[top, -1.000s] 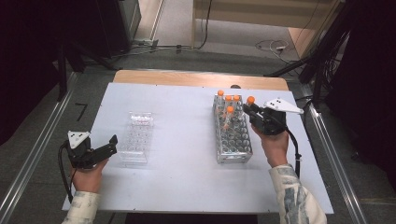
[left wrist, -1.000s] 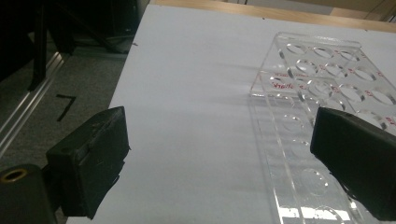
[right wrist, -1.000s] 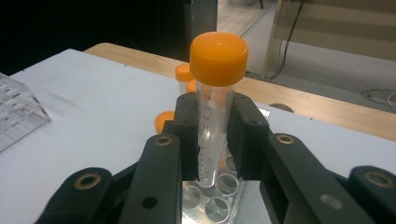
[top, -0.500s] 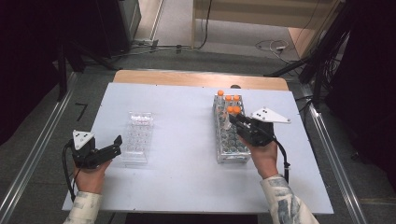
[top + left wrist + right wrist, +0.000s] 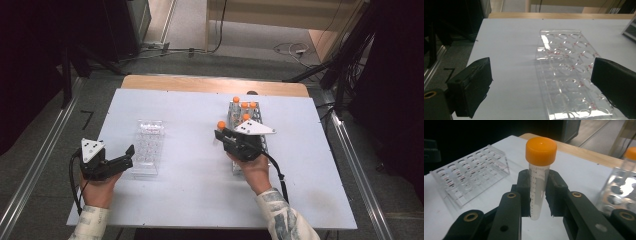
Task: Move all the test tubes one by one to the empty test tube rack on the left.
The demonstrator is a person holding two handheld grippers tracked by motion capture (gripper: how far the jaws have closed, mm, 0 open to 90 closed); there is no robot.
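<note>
Right gripper (image 5: 537, 195) was pinching an orange-capped tube (image 5: 539, 177) upright by its clear body, pads on either side below the cap. A second before, it hung over the far right part of the loaded rack (image 5: 245, 132) on the right; it had since carried the tube leftward off that rack, and in the high view the cap (image 5: 221, 124) sat just left of the rack's left edge, above bare counter (image 5: 190, 190). Four more orange caps remained at the rack's far end.

Left gripper (image 5: 120, 161) was spread, jaws either side of the near end of the empty clear rack (image 5: 571, 75), not visibly pressing on it; it had barely shifted.

Judgement: the lift-out was done and the transfer under way. The tube was well apart from the empty rack, with open counter between.
</note>
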